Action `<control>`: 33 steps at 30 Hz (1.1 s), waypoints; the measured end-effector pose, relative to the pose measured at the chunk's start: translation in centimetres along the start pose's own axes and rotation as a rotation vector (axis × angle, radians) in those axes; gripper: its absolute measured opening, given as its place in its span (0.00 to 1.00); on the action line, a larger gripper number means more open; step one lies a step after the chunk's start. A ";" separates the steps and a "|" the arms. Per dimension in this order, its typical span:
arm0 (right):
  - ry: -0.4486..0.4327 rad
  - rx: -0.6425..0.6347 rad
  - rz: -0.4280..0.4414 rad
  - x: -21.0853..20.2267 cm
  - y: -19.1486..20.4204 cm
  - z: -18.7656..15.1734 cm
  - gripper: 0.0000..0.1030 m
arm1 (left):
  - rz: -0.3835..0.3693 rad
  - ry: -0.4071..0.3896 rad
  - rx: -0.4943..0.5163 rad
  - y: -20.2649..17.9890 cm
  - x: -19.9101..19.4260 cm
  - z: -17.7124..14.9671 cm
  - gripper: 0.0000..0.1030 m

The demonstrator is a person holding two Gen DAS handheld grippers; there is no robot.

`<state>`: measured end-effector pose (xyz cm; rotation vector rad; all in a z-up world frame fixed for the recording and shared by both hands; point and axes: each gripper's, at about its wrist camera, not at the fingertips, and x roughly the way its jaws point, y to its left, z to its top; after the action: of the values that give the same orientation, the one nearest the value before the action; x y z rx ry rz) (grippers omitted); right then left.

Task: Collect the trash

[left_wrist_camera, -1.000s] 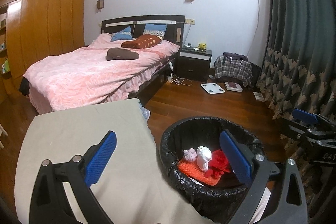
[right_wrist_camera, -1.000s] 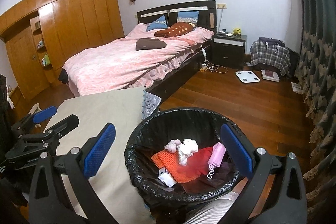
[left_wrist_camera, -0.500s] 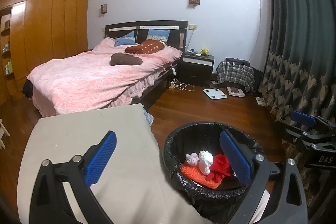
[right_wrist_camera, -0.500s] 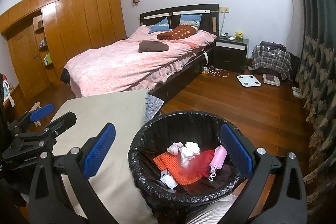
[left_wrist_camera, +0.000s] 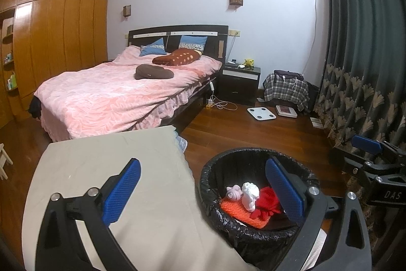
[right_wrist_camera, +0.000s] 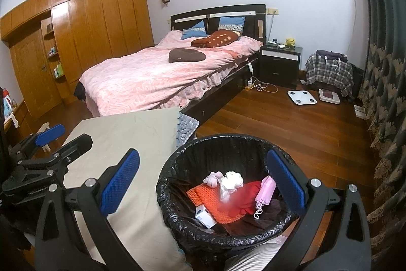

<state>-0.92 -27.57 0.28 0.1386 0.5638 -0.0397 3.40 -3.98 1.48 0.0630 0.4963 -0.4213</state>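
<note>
A: Grippers?
B: Left gripper & right gripper both spread wide, nothing held.
A: Trash?
B: In black-lined bin at 6 o'clock, right view: orange knit, white wad, pink item, small box.
A: Beyond?
B: Beige table at 9, touching bin. Pink bed at 11, scale at 2.
</note>
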 end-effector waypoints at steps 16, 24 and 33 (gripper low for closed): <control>0.001 0.002 0.000 0.1 0.0 -0.1 0.95 | 0.004 0.004 -0.001 0.2 0.0 0.0 0.94; 0.001 0.001 0.001 0.1 0.4 0.0 0.95 | 0.006 0.005 -0.001 0.2 0.1 0.0 0.94; 0.002 0.001 0.001 0.1 0.3 -0.1 0.95 | 0.009 0.004 0.000 0.3 0.0 0.0 0.94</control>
<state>-0.82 -27.27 0.18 0.1399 0.5658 -0.0393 3.52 -3.75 1.45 0.0656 0.4995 -0.4123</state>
